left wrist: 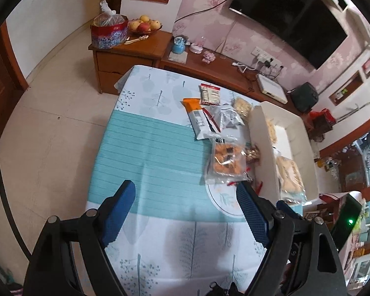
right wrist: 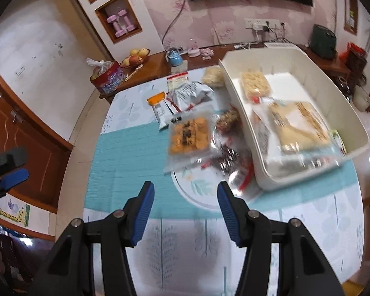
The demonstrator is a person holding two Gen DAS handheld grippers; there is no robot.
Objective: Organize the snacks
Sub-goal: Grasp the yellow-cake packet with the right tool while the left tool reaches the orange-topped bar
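A table covered by a teal and white leaf-print cloth [left wrist: 145,153] fills the middle of both views. In the left wrist view, the left gripper [left wrist: 185,192] is seen at the bottom of the frame with its blue-padded jaws set wide apart over bare cloth, nothing between them. In the right wrist view, the right gripper [right wrist: 185,192] is held at bottom centre with its jaws apart by a narrower gap, and nothing is clamped there either.

The snacks are gathered right of centre. A clear packet of orange biscuits [right wrist: 188,135] is laid flat on the cloth, just left of the white bin [right wrist: 236,98]. Above it in the frame an orange-topped bar wrapper [right wrist: 159,108], a silver pouch [right wrist: 192,92] and a red-and-white packet [right wrist: 177,77] are spread close together. Small dark wrapped sweets [right wrist: 227,159] are scattered between the biscuit packet and the bin wall. Inside the bin, a packet of pale puffed pieces [right wrist: 255,83] and a large tan packet [right wrist: 301,123] are already lying. The right half of this view is blurred.
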